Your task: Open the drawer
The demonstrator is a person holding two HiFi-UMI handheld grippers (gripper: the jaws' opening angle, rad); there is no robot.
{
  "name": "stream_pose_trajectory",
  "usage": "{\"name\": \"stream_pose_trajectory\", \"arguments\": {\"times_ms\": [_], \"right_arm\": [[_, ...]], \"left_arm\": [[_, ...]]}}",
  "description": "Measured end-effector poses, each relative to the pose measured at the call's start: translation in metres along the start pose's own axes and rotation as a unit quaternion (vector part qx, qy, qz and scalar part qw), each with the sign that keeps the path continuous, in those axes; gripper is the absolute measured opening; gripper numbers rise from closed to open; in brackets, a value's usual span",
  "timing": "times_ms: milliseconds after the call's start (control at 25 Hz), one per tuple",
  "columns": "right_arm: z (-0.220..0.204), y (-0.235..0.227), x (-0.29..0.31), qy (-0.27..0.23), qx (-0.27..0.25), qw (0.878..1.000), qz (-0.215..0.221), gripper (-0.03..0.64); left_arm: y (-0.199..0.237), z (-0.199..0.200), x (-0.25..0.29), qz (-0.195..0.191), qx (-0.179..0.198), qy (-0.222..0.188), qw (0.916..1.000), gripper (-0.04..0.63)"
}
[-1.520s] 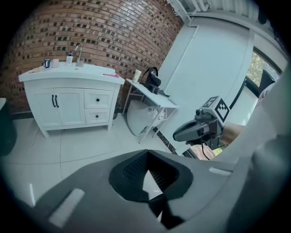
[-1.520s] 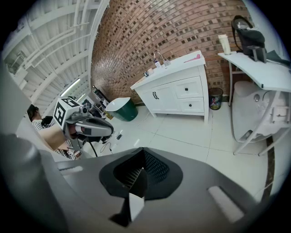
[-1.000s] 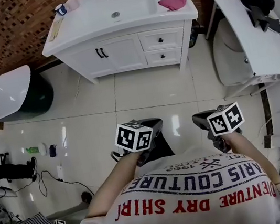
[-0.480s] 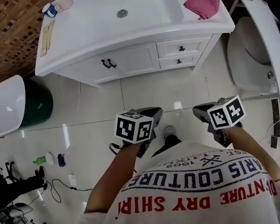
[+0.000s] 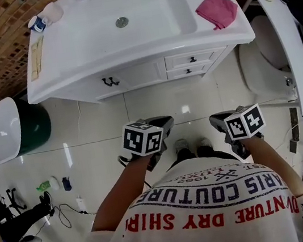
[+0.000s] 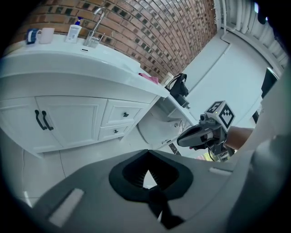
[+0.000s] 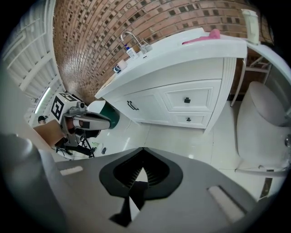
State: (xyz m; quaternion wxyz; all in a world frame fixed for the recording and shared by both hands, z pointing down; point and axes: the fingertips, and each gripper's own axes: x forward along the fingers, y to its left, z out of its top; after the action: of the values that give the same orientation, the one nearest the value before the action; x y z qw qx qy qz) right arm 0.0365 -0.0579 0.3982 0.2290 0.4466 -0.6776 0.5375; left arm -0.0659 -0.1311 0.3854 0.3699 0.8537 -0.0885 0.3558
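A white vanity (image 5: 128,52) stands ahead, with two small drawers stacked at its right end: the upper drawer (image 5: 192,59) and the lower drawer (image 5: 188,71), each with a dark knob. Both are closed, as the right gripper view also shows for the upper drawer (image 7: 187,100) and lower drawer (image 7: 188,119). My left gripper (image 5: 162,124) and right gripper (image 5: 218,121) are held side by side over the floor tiles, well short of the vanity. Both are shut with nothing in them. The left gripper's own jaws (image 6: 148,175) point toward the drawers (image 6: 126,114).
A pink cloth (image 5: 217,10) lies on the countertop right of the basin. Double cabinet doors (image 5: 110,82) sit left of the drawers. A toilet (image 5: 260,67) and a white side table (image 5: 299,41) are at the right, and a green bin with a white lid (image 5: 3,128) at the left.
The person has walked toward the vanity, which now sits nearer and lower in the head view. Both grippers stayed shut, side by side in front of the body.
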Motion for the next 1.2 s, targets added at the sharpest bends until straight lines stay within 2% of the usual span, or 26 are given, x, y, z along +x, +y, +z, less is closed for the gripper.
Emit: {"name": "stream_pose_trajectory", "arguments": {"times_ms": [160,280,400,560,640,760,920,1040,1200], "right_arm": [[-0.002,-0.015,0.002,0.010,-0.005,1.000,0.006,0.006],[-0.004,-0.027,0.007,0.018,-0.002,1.000,0.017,0.006],[0.001,-0.037,0.012,0.009,-0.010,1.000,0.028,0.006],[0.008,-0.047,0.030,-0.005,-0.030,0.997,0.064,0.008],[0.009,-0.062,0.047,-0.013,-0.027,0.997,0.066,0.036],[0.009,-0.094,0.083,-0.023,-0.008,0.998,0.060,0.105],[0.016,-0.151,0.144,-0.043,-0.006,0.999,0.022,0.138],[0.028,-0.189,0.189,-0.068,0.017,0.998,0.004,0.161],[0.048,-0.234,0.238,-0.099,0.030,0.994,-0.022,0.196]], "left_arm": [[0.000,0.004,0.014,0.004,-0.009,0.003,0.9999,-0.008],[-0.002,0.006,0.017,0.012,-0.029,-0.013,0.9994,-0.008],[-0.003,0.003,0.023,0.012,-0.049,-0.026,0.9984,-0.008],[0.005,-0.003,0.040,0.015,-0.061,-0.035,0.9974,-0.008],[0.008,-0.009,0.052,0.012,-0.063,-0.041,0.9971,-0.008],[0.020,-0.025,0.076,0.008,-0.064,-0.045,0.9969,-0.008],[0.051,-0.049,0.111,0.008,-0.078,-0.055,0.9954,-0.008],[0.082,-0.064,0.133,0.014,-0.089,-0.060,0.9941,-0.008],[0.119,-0.078,0.162,0.024,-0.080,-0.074,0.9937,-0.008]]}}
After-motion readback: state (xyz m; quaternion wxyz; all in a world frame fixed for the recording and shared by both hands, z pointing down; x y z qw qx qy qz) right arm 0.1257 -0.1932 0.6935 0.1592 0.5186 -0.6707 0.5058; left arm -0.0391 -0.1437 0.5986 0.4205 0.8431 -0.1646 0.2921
